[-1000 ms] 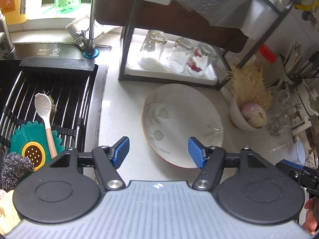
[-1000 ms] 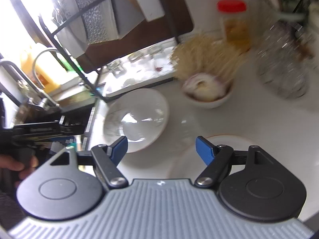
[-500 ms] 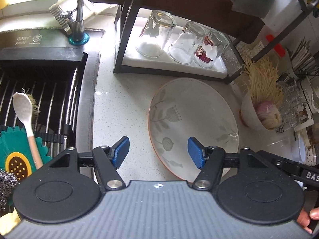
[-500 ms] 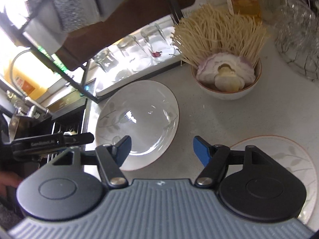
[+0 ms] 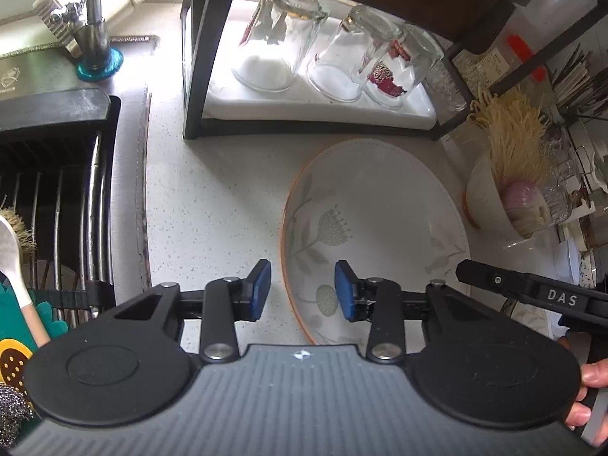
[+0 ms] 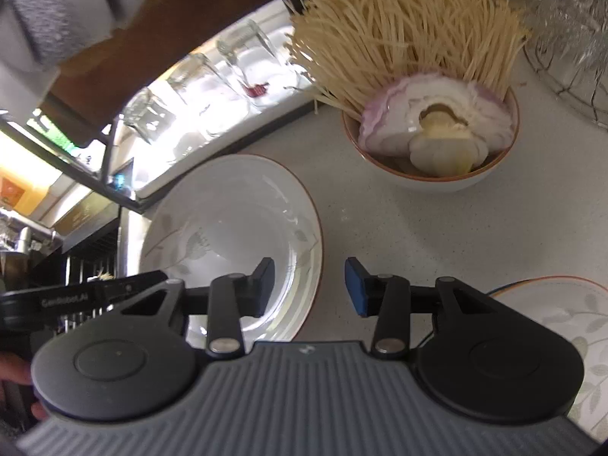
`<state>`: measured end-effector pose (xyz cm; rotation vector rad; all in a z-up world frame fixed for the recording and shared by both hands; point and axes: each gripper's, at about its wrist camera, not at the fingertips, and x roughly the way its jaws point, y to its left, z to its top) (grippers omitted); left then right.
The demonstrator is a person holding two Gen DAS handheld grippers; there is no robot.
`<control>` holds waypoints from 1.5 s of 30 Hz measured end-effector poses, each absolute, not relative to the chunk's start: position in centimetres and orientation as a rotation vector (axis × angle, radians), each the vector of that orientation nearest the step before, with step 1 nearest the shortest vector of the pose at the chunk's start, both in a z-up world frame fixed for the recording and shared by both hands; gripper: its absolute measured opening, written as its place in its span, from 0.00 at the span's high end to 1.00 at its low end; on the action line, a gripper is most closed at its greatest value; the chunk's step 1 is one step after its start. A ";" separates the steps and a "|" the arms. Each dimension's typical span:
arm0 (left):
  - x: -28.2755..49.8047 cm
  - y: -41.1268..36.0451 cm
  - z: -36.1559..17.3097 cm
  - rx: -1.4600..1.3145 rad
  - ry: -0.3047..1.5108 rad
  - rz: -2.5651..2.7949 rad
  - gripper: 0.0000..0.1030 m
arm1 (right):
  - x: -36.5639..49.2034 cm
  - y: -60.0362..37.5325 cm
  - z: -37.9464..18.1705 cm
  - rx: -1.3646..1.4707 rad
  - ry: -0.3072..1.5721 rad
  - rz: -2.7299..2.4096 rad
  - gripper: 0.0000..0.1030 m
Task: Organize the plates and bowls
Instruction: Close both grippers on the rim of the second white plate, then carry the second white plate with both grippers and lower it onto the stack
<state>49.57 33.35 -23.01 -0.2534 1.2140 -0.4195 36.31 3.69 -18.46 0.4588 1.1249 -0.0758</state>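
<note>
A white plate (image 5: 380,220) with an orange rim and a grey flower pattern lies flat on the speckled counter. My left gripper (image 5: 303,289) hangs low over its left edge. The jaws are closing, the rim runs between the blue pads, and neither pad touches it. In the right wrist view the same plate (image 6: 228,235) has its right rim between the jaws of my right gripper (image 6: 310,287). These jaws are closing too, with the pads clear of the rim. A second patterned plate (image 6: 570,319) lies at the lower right.
A bowl (image 6: 429,174) of onion, garlic and dry noodles stands right of the plate. Behind it a black rack (image 5: 193,57) holds three upturned glasses (image 5: 281,38). The sink with its drying rack (image 5: 57,190), a spoon (image 5: 11,250) and the tap (image 5: 93,19) lie left. Cut-glass ware (image 6: 570,19) stands far right.
Both grippers came down and closer to the plate, one at each side. Their jaws have narrowed, and the plate's rim now sits between each pair of pads.
</note>
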 end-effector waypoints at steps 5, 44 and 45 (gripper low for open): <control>50.7 33.3 -23.5 -0.286 1.220 -0.441 0.74 | 37.2 4.0 -19.4 0.448 1.143 -0.107 0.71; 47.6 31.8 -16.5 -0.228 1.099 -0.480 0.87 | 32.0 3.3 -13.9 0.440 1.028 -0.012 0.84; 47.4 31.6 -16.1 -0.227 1.094 -0.485 0.87 | 31.6 3.1 -13.7 0.448 1.019 -0.008 0.84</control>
